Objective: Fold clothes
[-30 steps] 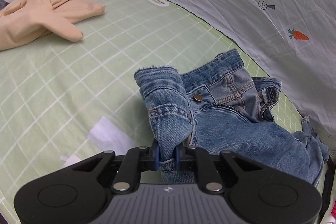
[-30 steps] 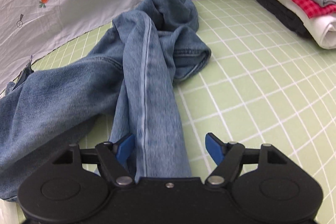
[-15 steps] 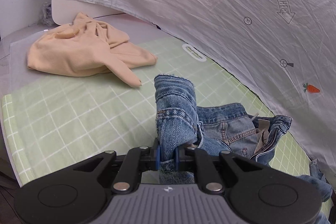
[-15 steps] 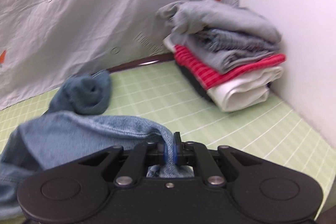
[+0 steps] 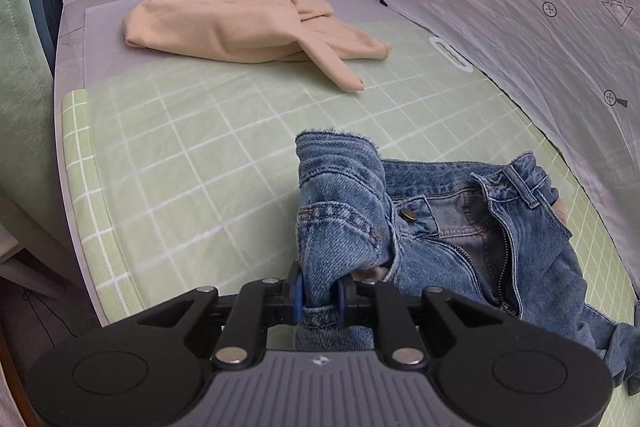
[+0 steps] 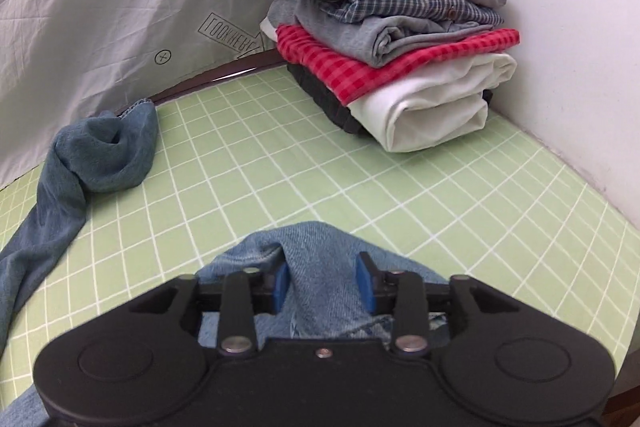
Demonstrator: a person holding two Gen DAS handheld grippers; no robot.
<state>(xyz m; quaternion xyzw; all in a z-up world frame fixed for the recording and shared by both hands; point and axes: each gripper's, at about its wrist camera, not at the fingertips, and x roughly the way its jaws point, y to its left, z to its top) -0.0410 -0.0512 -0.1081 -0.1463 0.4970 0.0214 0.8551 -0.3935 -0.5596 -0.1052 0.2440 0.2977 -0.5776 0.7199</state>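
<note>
The jeans [image 5: 460, 239] sprawl on the mat [image 5: 180, 155], waistband bunched and pinched tight in the left gripper [image 5: 320, 293]. The right gripper [image 6: 325, 281] has just been opening, its pads slack around a leg fold [image 6: 320, 251]. Heavy, limp denim probably sags and drags; better hold at waistband and hem, with that other leg [image 6: 80, 163] trailing off toward ten o'clock.

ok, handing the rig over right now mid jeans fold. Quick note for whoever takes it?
Left tool: shut on the jeans at the waistband, beside the button, fly open.
Right tool: jaws have just been opening; a jeans leg lies between the pads, no longer pinched.
The other leg is bunched near the sheet backdrop.
Done: folded stack in the far corner of the green mat.
Left: spread and fold the jeans, then the beige garment, still crumpled.
</note>
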